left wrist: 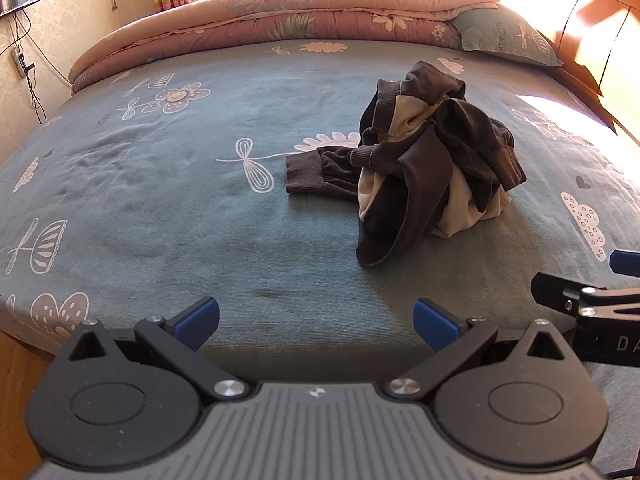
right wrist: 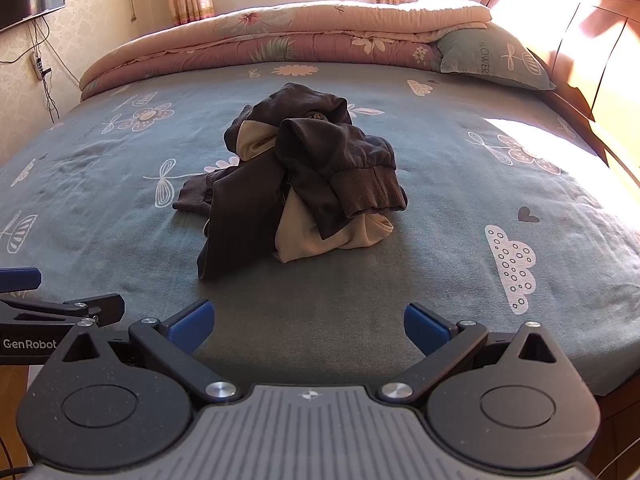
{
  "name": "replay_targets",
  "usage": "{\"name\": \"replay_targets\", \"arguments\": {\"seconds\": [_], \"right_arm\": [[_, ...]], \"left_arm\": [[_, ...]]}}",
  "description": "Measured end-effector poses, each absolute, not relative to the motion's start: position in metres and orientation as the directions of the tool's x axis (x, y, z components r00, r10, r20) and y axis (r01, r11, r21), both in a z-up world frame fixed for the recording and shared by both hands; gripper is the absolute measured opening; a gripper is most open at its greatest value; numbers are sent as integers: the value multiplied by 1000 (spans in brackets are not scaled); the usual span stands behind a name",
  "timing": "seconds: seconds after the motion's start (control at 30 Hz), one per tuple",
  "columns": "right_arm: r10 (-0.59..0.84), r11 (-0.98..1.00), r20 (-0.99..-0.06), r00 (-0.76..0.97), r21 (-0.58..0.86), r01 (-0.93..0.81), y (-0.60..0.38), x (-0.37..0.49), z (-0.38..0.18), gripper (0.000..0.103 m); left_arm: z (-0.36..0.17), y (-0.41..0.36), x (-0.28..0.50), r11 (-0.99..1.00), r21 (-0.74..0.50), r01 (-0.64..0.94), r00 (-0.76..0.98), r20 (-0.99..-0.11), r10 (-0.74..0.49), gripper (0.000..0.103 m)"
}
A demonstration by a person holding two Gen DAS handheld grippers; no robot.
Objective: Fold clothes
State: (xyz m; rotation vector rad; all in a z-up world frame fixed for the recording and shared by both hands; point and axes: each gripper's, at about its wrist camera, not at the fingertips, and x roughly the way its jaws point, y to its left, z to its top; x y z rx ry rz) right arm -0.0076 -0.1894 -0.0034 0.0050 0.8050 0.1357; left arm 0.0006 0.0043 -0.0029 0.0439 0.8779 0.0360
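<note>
A: Left wrist view first. What's closest?

B: The left tongs (left wrist: 316, 322), blue pads spread wide with nothing between them, above the near edge of the bed (left wrist: 160, 208). The right tongs (left wrist: 600, 280) poke in at the right border, mostly cut off.

A: And the clothes?

B: A crumpled dark-and-cream garment (left wrist: 432, 160) heaped right of centre on the sheet, one ribbed cuff trailing left. A folded quilt (left wrist: 280, 12) and a pillow (left wrist: 508, 36) lie behind.

A: Right wrist view?

B: The right tongs (right wrist: 308, 326) gape equally wide, empty. The garment (right wrist: 296, 188) sits straight ahead, well apart. Its shape is unreadable, folds hiding most of it.
</note>
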Motion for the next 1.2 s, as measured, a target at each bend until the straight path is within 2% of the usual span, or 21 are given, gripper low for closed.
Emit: {"name": "replay_targets", "arguments": {"seconds": [1.2], "right_arm": [[133, 990, -727, 673, 60, -130, -186, -7, -8, 103]], "left_arm": [[-7, 1, 2, 998, 56, -6, 627, -778, 47, 103]]}}
